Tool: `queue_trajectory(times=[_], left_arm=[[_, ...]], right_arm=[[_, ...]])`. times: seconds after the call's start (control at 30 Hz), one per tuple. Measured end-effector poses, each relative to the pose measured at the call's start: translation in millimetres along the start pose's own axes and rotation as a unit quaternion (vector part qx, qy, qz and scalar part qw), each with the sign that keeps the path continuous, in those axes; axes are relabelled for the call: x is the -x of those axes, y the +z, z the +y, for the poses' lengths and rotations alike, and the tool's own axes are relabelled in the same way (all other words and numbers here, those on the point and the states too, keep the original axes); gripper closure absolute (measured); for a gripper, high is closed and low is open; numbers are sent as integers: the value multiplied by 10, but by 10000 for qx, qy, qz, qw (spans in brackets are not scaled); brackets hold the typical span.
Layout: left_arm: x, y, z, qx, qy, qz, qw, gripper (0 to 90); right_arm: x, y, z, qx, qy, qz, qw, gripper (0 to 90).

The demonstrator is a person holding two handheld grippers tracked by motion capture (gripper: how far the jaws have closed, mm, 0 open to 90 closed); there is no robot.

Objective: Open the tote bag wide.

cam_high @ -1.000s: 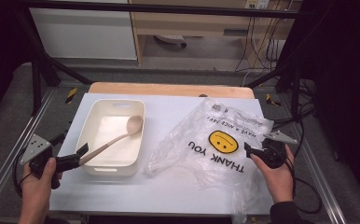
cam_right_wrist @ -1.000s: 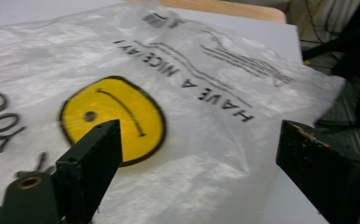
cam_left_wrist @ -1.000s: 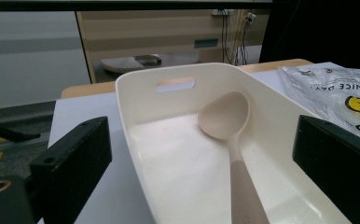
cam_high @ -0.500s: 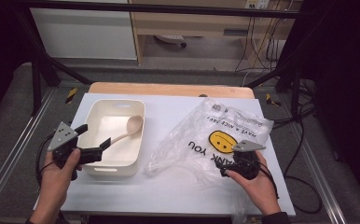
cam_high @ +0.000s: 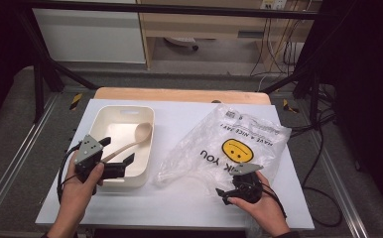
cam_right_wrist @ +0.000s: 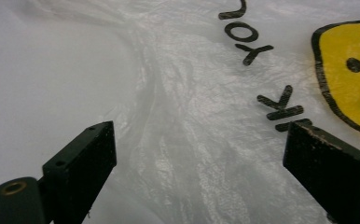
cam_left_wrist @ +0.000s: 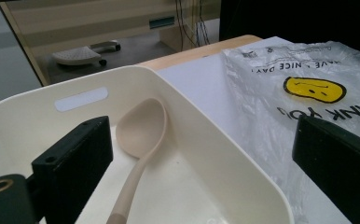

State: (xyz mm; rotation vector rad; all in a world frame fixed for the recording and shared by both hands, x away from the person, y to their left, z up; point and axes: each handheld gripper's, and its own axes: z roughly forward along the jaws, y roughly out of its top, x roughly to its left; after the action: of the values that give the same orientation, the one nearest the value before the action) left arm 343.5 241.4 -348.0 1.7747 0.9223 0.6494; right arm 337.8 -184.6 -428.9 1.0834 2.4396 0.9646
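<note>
A cream plastic tub [cam_high: 147, 148] stands on the left of the white table, with a beige spoon [cam_high: 131, 140] lying in it, bowl toward the far side. My left gripper [cam_high: 116, 151] is open over the tub's near end, one jaw on each side of the spoon's handle. In the left gripper view the spoon [cam_left_wrist: 141, 132] lies inside the tub [cam_left_wrist: 206, 116] between the wide jaws of that gripper [cam_left_wrist: 206, 154]. A clear plastic bag [cam_high: 229, 141] with a yellow smiley lies to the right. My right gripper [cam_high: 225, 191] is open at the bag's near edge, and its jaws [cam_right_wrist: 197, 154] straddle crumpled film [cam_right_wrist: 192, 93].
The white table top [cam_high: 179, 116] ends in a wooden strip [cam_high: 179, 94] at the far side. Metal frame rails run along both sides. Cables hang off the right side of the table. The bag's bunched end [cam_high: 167, 173] lies between the tub and my right gripper.
My left gripper has moved right and forward, from the table's left edge to the tub's near end. My right gripper has moved left along the bag's near edge. Both stayed open.
</note>
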Motion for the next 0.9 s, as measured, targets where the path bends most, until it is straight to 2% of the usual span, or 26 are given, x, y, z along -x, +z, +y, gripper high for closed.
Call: queue_trajectory(times=[0.17, 0.5, 0.63, 0.9], left_arm=[[37, 1, -34, -2, -53, -36, 10000, 46], [70, 9, -67, -29, 2, -1, 10000, 46], [63, 6, -84, -26, -34, 6, 10000, 45], [63, 11, -97, -27, -28, 24, 10000, 46]], right_arm=[[-58, 49, -16, -80, -94, 159, 9998, 66], [-140, 211, -53, -374, -176, 278, 9988, 71], [-173, 249, -61, -456, -266, 292, 9982, 85], [-158, 242, -66, -394, -266, 276, 9985, 151]])
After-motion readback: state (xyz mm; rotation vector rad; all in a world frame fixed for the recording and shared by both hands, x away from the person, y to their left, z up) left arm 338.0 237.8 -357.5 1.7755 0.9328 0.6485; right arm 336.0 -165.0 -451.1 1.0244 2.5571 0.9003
